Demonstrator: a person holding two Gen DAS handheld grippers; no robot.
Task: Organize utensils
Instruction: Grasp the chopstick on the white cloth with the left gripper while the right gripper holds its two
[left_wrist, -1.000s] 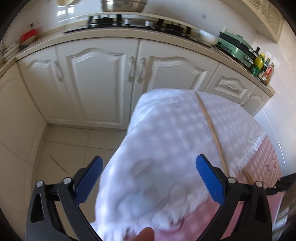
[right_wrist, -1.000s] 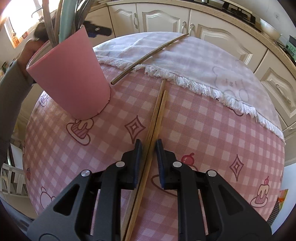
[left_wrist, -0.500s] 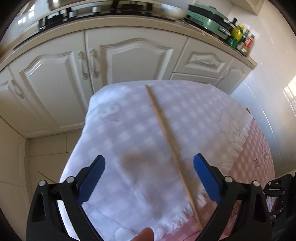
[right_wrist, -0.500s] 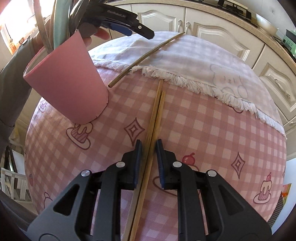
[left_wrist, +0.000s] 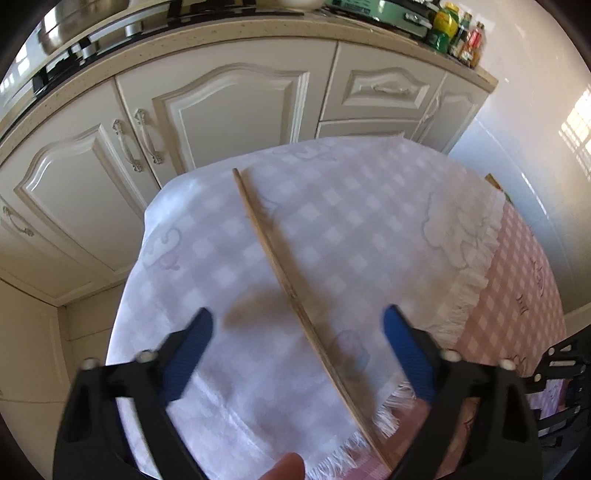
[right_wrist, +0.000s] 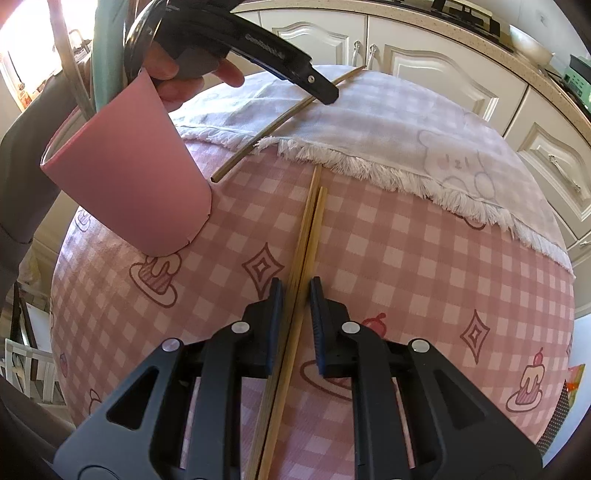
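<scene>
A: Left wrist view first: the left tool (left_wrist: 295, 332) hangs over the white checked cloth with fringed edge (left_wrist: 332, 229), its blue pads (left_wrist: 186, 350) wide apart and closing. A second ago it looked down at the cloth's far-left edge with the single long wooden chopstick (left_wrist: 291, 295) off to its right; now that stick runs between the pads. Nothing touches it yet.

B: So it has swung across and lined up for a pick?

A: That is my reading. The stick lies diagonally across the cloth, its near end past the fringe onto the pink checked tablecloth on the counter (right_wrist: 406, 236).

B: And the pink tapered cup (right_wrist: 129, 184)?

A: In the right wrist view it stands at the left of the counter, tilted by the lens, with long handles (right_wrist: 105, 55) already sticking out of it. The person's hand (right_wrist: 184, 79) and the left tool show just behind it, over the single stick.

B: The right side?

A: The right tool (right_wrist: 295, 325) has not budged. Its jaws are nearly closed around the pair of pale wooden chopsticks (right_wrist: 308, 243) lying side by side on the tablecloth; whether the pads actually press them I cannot tell, as a thin gap seems to show on the right.

B: Then three sticks remain outside the cup.

A: Yes, likely both tools lift next.
</scene>
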